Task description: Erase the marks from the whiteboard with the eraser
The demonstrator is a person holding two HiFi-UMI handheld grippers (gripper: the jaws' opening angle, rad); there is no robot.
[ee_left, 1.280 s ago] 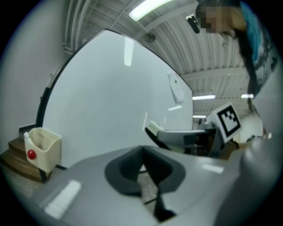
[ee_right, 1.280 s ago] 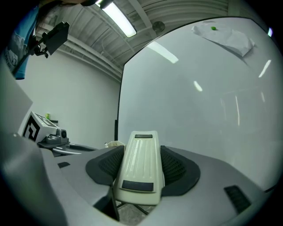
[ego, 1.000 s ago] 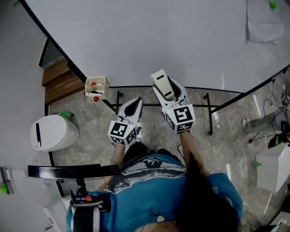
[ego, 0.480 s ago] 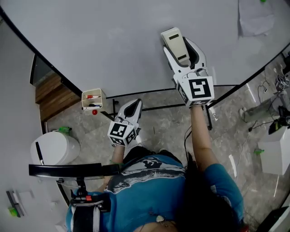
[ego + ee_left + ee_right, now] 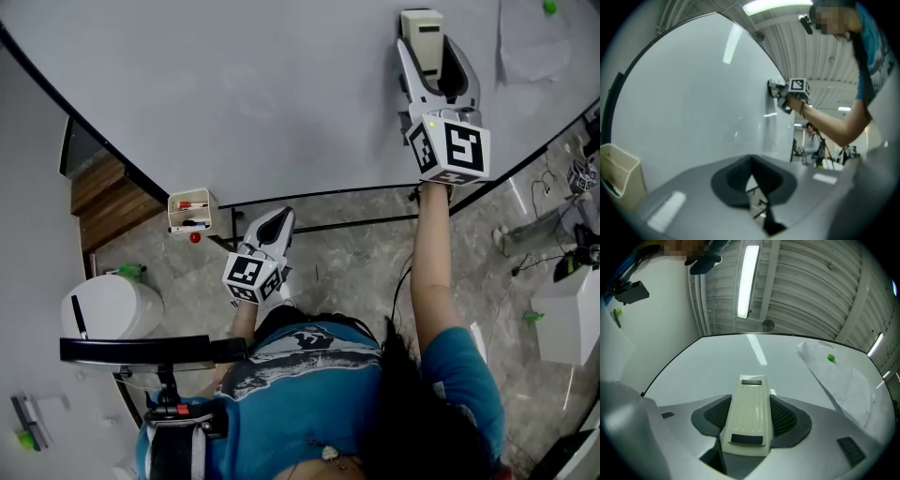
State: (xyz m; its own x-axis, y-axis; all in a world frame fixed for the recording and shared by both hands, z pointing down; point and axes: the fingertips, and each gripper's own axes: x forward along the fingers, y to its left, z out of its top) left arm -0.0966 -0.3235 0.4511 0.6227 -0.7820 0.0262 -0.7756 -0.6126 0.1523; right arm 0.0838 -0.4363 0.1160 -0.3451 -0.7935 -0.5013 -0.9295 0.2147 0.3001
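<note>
Within the last second, our right gripper (image 5: pixel 429 45) climbs from the lower edge of the whiteboard (image 5: pixel 262 103) to high on it, its fingers pinching the eraser (image 5: pixel 750 411) held at the board. We judge a wiping stroke is under way, though we see no marks nearby. Our left gripper (image 5: pixel 270 223) stays low, fingers pressed together, empty.
</note>
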